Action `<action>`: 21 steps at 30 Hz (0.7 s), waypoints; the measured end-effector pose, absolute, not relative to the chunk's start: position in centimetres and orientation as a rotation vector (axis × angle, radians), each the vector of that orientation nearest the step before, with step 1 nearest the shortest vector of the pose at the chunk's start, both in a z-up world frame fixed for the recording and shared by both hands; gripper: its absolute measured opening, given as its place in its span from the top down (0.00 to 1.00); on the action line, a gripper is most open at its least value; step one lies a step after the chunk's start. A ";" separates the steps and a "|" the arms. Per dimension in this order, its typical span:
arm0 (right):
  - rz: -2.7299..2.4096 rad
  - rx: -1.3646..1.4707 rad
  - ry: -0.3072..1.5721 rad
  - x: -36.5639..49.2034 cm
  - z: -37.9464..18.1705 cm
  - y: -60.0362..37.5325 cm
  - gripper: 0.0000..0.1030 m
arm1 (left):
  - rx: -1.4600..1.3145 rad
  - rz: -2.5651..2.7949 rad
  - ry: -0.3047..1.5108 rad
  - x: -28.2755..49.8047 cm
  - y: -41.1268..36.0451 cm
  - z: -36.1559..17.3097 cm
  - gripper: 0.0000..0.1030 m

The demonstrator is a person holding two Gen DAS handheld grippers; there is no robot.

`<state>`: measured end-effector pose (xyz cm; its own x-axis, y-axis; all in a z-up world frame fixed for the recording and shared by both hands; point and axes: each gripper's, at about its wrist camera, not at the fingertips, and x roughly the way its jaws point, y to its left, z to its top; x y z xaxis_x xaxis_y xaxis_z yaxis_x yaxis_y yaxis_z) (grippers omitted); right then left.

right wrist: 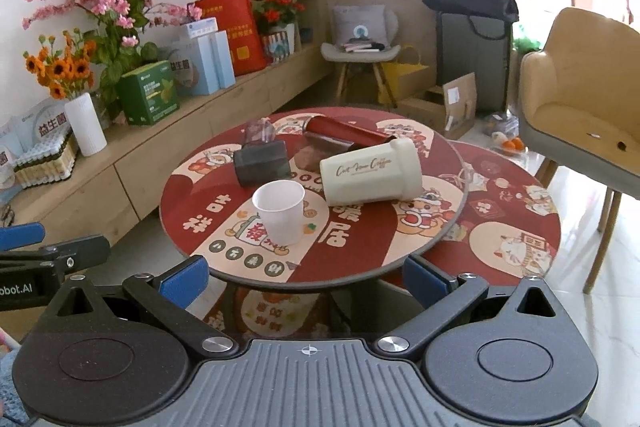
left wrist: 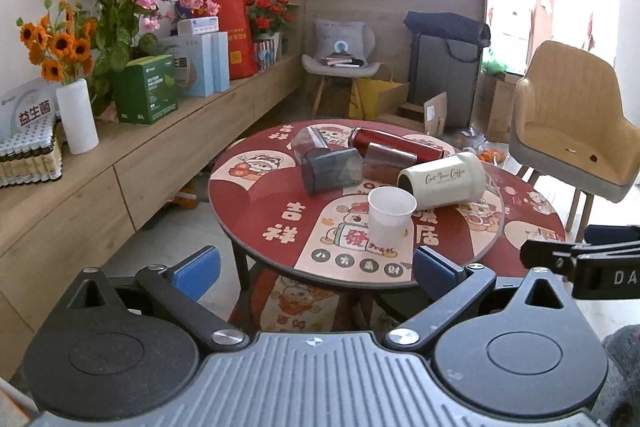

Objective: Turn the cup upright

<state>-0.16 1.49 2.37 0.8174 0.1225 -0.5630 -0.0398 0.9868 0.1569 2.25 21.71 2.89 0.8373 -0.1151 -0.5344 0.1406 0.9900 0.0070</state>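
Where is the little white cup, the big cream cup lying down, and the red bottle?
white cup [right wrist: 280, 215]: right wrist view, front wall.
cream cup [right wrist: 370, 173]: right wrist view, side.
red bottle [left wrist: 394, 143]: left wrist view, body.

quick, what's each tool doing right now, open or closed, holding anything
Left tool: open, holding nothing, short of the table.
Right tool: open, holding nothing, also short of the table.
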 end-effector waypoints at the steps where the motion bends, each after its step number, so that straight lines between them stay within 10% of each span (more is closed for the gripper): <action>1: 0.086 0.140 0.604 -0.5 2.5 1.5 0.00 | 0.048 -0.133 0.564 2.0 21.7 2.9 0.00; 21: 0.081 0.168 0.573 -4.1 1.9 0.5 0.00 | 0.046 -0.081 0.599 -0.7 22.3 3.0 0.00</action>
